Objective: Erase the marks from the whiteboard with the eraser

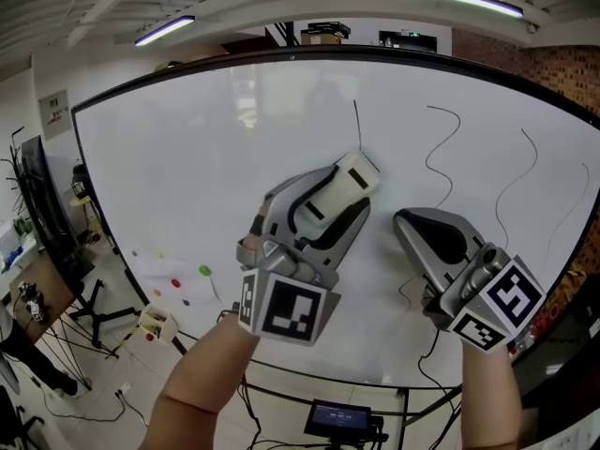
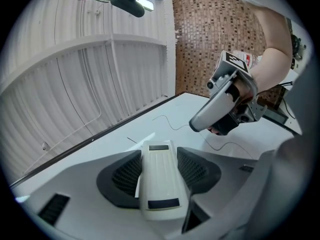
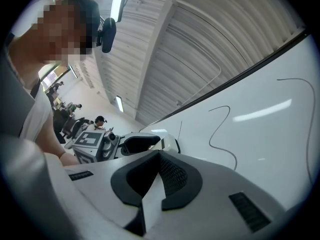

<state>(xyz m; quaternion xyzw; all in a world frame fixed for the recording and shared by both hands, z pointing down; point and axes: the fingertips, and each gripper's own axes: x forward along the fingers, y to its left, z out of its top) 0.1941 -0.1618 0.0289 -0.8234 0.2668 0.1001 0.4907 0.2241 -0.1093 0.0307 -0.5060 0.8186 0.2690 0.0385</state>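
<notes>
Spanning the head view, the whiteboard point(image 1: 234, 157) stood tilted back under two ceiling strip lights point(image 1: 165, 30). A few small coloured dots point(image 1: 204, 271) sat on the board towards its seven o'clock corner. Near the middle, the left hand-held gripper point(image 1: 330, 204) had both jaws clamped against the long sides of the white eraser point(image 1: 356, 174), which lay lengthwise between the dark pads and stuck out past their tips towards the board. Whether its far end touched the board could not be made out. A short straight mark point(image 1: 357, 125) ran from the eraser towards twelve o'clock. At four o'clock of the eraser, just beside the left one but apart from it, the right hand-held gripper point(image 1: 408, 223) pointed at the board with its jaws pressed together and nothing between them. A wavy mark point(image 1: 441, 162) rose at one o'clock of that gripper, and two thinner curved lines point(image 1: 514, 190) followed towards the board's three o'clock edge. A thin looping line point(image 1: 406, 293) showed at the board beneath the right hand-held gripper.
</notes>
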